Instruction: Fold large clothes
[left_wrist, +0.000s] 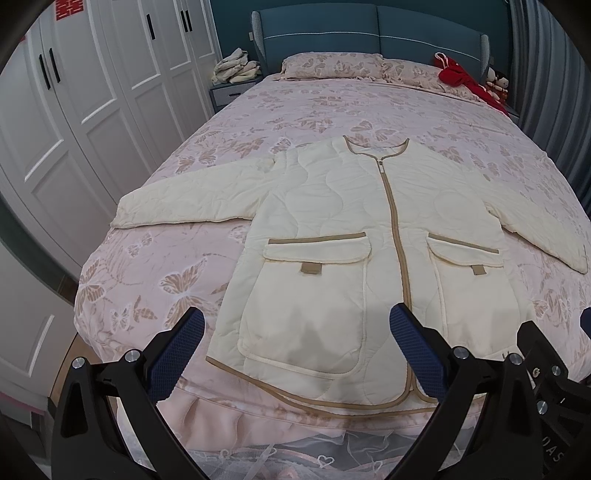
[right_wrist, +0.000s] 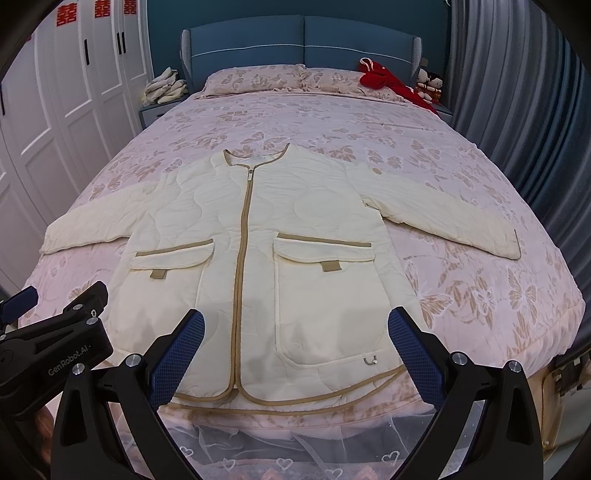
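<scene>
A cream quilted jacket with tan trim, a closed zip and two flap pockets lies flat, front up, on the bed, sleeves spread to both sides. It also shows in the right wrist view. My left gripper is open and empty, held above the hem over the jacket's left pocket. My right gripper is open and empty above the hem near the right pocket. The left gripper's body shows at the left edge of the right wrist view.
The bed has a pink butterfly-print cover and a lace skirt at the foot. Pillows and a red garment lie at the headboard. White wardrobes stand at the left, a grey curtain at the right.
</scene>
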